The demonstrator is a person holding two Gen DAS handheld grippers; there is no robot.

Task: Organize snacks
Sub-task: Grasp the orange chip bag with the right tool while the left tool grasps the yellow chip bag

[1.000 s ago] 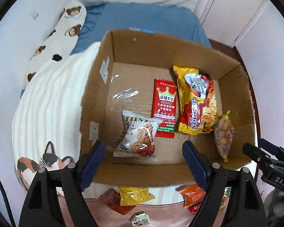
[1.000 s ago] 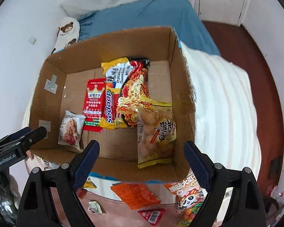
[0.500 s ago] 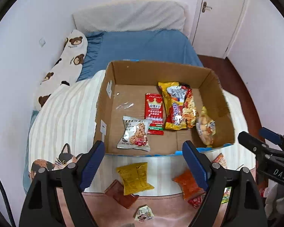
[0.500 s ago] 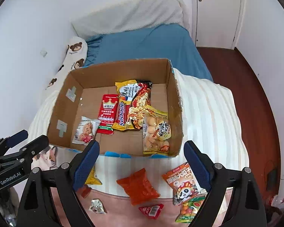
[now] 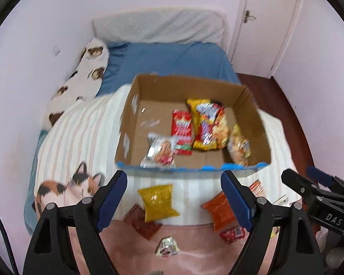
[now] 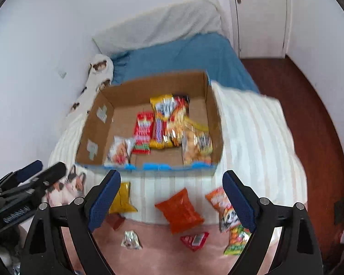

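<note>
An open brown cardboard box [image 5: 250, 114] is seen on the striped bed, with 4 snack packets [image 5: 205, 126] inside. Just before its near wall lie a yellow packet [image 5: 157, 202] and an orange packet [image 6: 180, 209]. The left gripper [image 5: 174, 201] and right gripper [image 6: 172, 200] are held apart, with nothing between them.

Snack-filled cardboard box [image 6: 98, 128] on striped blanket [image 6: 252, 137]

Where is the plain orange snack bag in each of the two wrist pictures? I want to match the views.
Left wrist view: orange bag lies low right of centre, partly behind the gripper's right finger, in front of the box.
Right wrist view: orange bag lies low, near centre, between the fingers.
Shared landmark: the cardboard box behind it.
</note>
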